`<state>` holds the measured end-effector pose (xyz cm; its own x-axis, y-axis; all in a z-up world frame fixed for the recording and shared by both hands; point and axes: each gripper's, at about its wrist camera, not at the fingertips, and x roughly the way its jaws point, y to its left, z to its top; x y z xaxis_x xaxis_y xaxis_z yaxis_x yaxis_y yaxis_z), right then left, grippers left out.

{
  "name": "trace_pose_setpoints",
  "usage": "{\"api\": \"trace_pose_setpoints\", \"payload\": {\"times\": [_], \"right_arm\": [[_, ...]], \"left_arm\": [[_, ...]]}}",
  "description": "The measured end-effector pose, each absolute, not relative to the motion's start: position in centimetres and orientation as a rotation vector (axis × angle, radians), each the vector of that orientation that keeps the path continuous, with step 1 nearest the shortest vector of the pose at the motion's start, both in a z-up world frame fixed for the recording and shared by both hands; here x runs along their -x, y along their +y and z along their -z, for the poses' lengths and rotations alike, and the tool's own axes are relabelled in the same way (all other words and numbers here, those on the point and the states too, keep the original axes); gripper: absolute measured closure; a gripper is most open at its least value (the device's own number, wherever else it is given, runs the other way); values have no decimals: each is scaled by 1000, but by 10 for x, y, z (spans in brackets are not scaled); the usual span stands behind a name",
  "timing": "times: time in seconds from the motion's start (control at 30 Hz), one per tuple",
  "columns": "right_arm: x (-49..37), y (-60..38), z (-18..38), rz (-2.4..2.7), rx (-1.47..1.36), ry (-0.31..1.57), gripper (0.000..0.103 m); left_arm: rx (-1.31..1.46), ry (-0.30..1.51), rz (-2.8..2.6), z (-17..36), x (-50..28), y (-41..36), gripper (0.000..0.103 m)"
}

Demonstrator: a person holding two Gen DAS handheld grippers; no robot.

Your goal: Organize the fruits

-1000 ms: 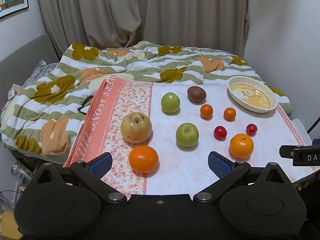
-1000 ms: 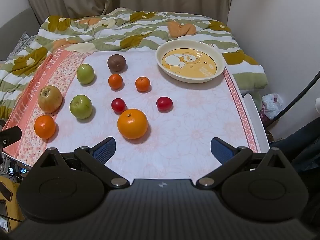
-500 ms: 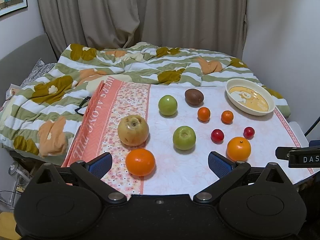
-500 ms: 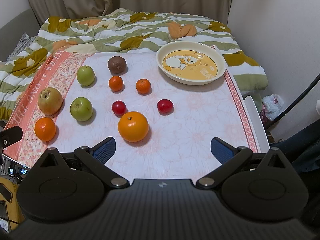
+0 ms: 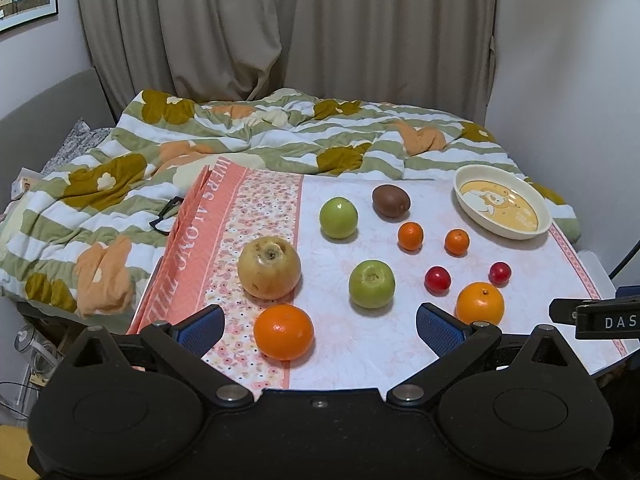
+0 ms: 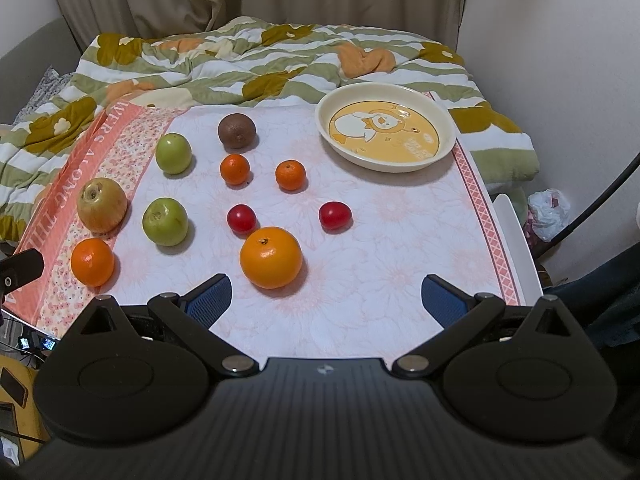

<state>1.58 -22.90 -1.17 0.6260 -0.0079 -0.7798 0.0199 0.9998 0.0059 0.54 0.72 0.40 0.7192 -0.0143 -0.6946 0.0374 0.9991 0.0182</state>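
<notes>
Several fruits lie loose on a floral cloth. Nearest the left gripper (image 5: 320,326) is a large orange (image 5: 283,332), with a yellow pear (image 5: 269,267) and a green apple (image 5: 371,284) behind it. A second green apple (image 5: 338,217), a kiwi (image 5: 391,201), two small tangerines (image 5: 410,236) (image 5: 457,241) and two red cherry tomatoes (image 5: 437,279) (image 5: 500,273) sit farther back. Another large orange (image 6: 271,257) lies just ahead of the right gripper (image 6: 326,300). A cream duck-print dish (image 6: 442,120) stands empty at the far right. Both grippers hang open, holding nothing.
The cloth (image 6: 380,272) covers a small table; its front and right edges are close. A striped floral quilt (image 5: 200,136) lies on the bed behind and to the left. Curtains and a wall close the back. A plastic bag (image 6: 548,212) is on the floor at right.
The left view has pulled back and risen a little, so the fruits sit lower and smaller. The right view edged slightly toward the table. No fruit moved.
</notes>
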Motion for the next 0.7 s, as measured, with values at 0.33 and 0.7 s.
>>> {"api": "trace_pose_setpoints", "payload": {"times": [0.33,0.7], "right_arm": [[-18,-227,13,18,-14,896,0],[-20,-225,12,18,-13,897,0]], "left_arm": [[-42,785,16,-2,-10,11,0],[-34,790,17,0,-13,14,0]]}}
